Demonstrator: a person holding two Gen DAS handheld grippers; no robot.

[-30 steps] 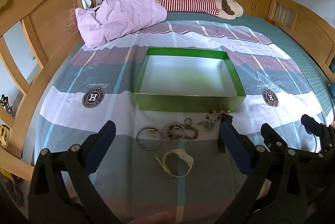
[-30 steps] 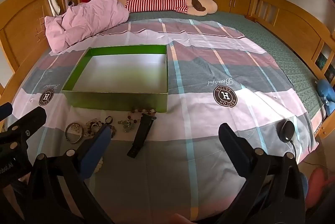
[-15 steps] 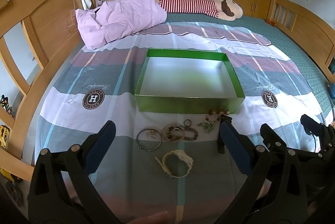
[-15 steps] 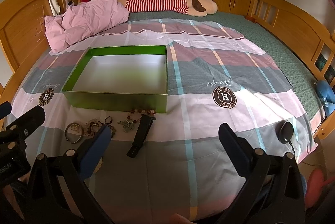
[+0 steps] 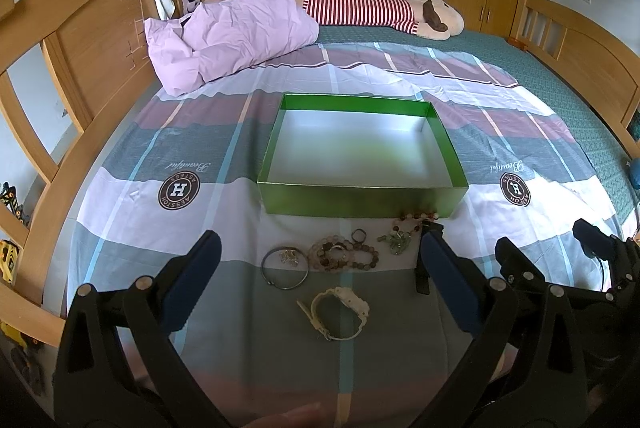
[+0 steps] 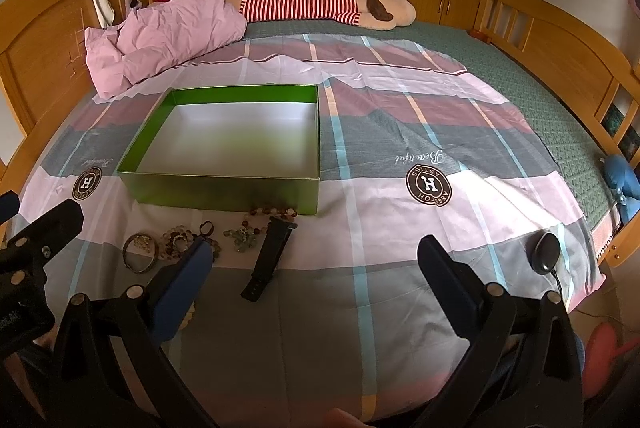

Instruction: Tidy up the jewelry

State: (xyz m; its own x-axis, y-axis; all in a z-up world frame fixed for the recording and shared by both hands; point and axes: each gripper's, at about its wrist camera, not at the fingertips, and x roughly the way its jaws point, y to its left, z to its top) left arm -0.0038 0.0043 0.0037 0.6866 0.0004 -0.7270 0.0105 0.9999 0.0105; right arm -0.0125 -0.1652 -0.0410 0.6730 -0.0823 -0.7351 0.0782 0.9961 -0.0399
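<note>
Left wrist view: my left claw (image 5: 316, 252) hangs spread wide above the checked pink-and-grey bedsheet (image 5: 132, 212), gripping nothing, its blue pads (image 5: 192, 280) framing the row of jewelry. Over the last second the view has barely shifted. The shallow green cardboard box (image 5: 360, 206) with the pale floor sat a touch lower in frame a second ago, so I have tipped or eased back only slightly. No piece has moved.

Nearest me lies the cream plastic wristwatch (image 5: 340, 312). Just beyond it sit the thin silver metal bangle (image 5: 285, 268), with small pale trinkets inside its loop, and the brown beaded bracelets (image 5: 342, 256). Next come a small dark ring (image 5: 359, 235) and a greenish beaded cluster (image 5: 396, 240). A strand of reddish beads (image 5: 418, 216) lies right against the box's front wall.

From the right wrist view, my right claw (image 6: 312, 268) is equally wide open and empty, off to the side of the black watch strap (image 6: 272, 256). That strap lies at an angle just in front of the box.

The box holds nothing, so I judge the sorting not yet begun. The watch looks like my left claw's easiest first pick.
</note>
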